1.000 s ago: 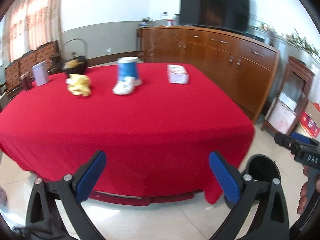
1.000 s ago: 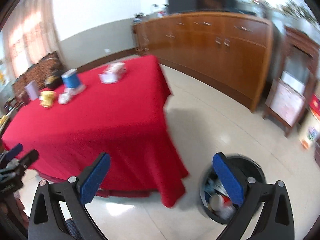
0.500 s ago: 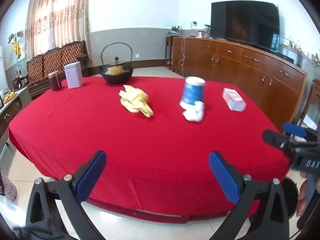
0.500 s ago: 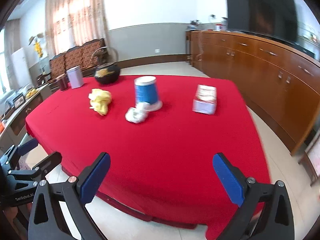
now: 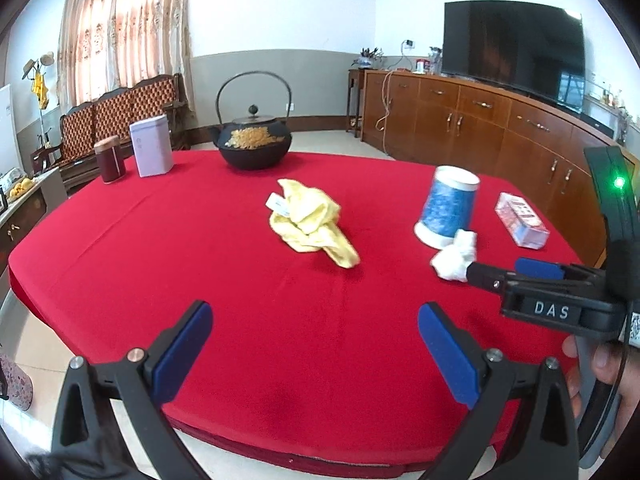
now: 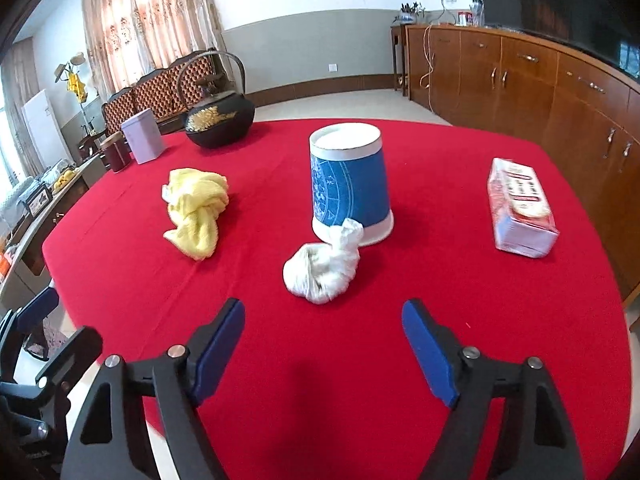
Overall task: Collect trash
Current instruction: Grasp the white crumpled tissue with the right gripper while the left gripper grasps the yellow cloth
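My right hand-held gripper (image 6: 323, 344) hangs over the near part of the red surface (image 6: 360, 380), its jaws closing with nothing between them yet. The white paper wad (image 6: 322, 270) lies just ahead of the pads, touching the foot of the upside-down blue cup (image 6: 350, 182) behind it. One yellow cloth (image 6: 196, 210) sits ahead to the left, one tissue pack (image 6: 520, 208) ahead to the right. My left hand-held gripper (image 5: 316, 344) stands apart and empty, the cloth (image 5: 312, 222) well ahead of it. Farther back: one black kettle (image 5: 252, 142) and two tins (image 5: 151, 146).
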`<state>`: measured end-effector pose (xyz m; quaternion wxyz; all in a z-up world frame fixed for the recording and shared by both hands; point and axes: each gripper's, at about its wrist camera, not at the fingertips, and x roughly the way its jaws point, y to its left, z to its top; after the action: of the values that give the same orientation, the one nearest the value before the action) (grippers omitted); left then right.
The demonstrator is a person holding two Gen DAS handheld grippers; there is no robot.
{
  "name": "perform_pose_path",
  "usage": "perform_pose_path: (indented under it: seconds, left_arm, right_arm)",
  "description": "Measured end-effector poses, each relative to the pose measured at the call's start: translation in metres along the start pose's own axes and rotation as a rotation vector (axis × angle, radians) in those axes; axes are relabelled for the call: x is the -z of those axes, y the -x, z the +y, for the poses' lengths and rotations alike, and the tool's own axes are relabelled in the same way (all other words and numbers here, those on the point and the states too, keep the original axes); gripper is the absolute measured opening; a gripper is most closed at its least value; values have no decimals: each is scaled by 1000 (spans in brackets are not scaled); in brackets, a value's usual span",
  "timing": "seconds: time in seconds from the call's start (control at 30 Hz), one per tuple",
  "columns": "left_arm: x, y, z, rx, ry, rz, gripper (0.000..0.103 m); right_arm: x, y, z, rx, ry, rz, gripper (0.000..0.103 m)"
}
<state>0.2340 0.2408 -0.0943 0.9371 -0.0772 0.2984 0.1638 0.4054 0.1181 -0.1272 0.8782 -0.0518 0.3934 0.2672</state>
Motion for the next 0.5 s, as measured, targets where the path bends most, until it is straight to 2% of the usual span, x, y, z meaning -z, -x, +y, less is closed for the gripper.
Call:
perform_pose_path:
  seconds: [0.17,0.23,0.3,0.37,0.5]
  left_arm:
    - [-9,-18,5,3,5,16,103]
    - [-11,-24,4,11,9,26,103]
    - [-13,-30,0,18,5,35,103]
    - [-15,-35,-4,25,1,42,103]
    - [-21,-48,-12,43,-6,62,103]
  right_arm:
    - [-14,-29,0,-11,-11,47,77]
    - [-16,-39,0,-16,-9,74,72]
    - [-16,-45,-3,-32,-11,95,45]
    - [-14,-42,-9,-44,-15,90,45]
    - [-14,-29,-26,-14,-22,52,44]
